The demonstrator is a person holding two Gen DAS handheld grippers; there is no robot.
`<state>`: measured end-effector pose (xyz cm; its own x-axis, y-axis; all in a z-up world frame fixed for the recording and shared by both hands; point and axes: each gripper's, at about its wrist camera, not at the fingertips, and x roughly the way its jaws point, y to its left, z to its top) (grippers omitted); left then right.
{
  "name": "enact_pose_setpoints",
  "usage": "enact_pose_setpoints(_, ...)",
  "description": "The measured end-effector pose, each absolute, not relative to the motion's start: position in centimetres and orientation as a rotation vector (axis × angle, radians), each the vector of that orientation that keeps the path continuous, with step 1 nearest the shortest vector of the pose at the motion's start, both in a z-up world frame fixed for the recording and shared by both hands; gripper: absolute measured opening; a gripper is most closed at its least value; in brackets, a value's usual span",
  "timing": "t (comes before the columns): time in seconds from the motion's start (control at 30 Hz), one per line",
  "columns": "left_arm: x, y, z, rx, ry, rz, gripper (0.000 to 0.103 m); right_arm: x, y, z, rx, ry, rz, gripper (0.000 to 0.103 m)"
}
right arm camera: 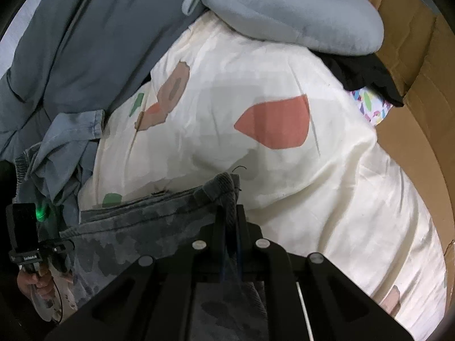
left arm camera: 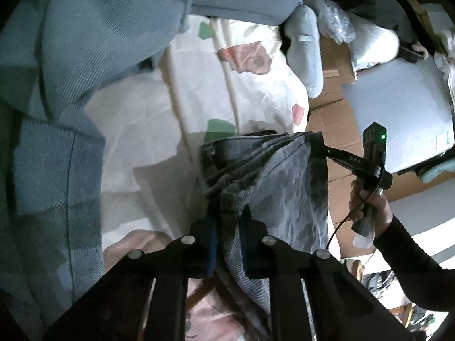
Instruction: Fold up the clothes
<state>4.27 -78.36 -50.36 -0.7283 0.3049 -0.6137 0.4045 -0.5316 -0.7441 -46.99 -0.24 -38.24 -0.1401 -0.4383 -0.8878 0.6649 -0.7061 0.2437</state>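
A cream quilt with pink and green shapes [right arm camera: 256, 147] lies beneath the grey mottled denim garment [left arm camera: 270, 176], held stretched above it — left gripper [left arm camera: 226, 227] and right gripper [right arm camera: 229, 213], fingers of each clenched on a bunched corner.

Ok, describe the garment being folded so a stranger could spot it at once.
Start at the white quilt with pink and green patches. The mottled grey garment hangs in front of it, pinched by both tongs. Its neighbours are plain blue-grey; it alone has dark camouflage-like blotches and a ribbed weave.
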Motion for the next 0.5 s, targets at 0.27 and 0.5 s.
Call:
enact_pose_setpoints(0.27, 2.2, -78.3, -47.6, 1.152, 1.409, -2.461, 0.01, -46.8, 1.0, -35.8, 1.349, 0.252, -1.983, 0.005)
enact_pose_setpoints(0.5, 0.4, -78.9, -47.7, 1.191, 1.349, -2.452, 0.01, -47.7, 1.1, -36.0, 1.377, 0.265, -2.026, 0.005)
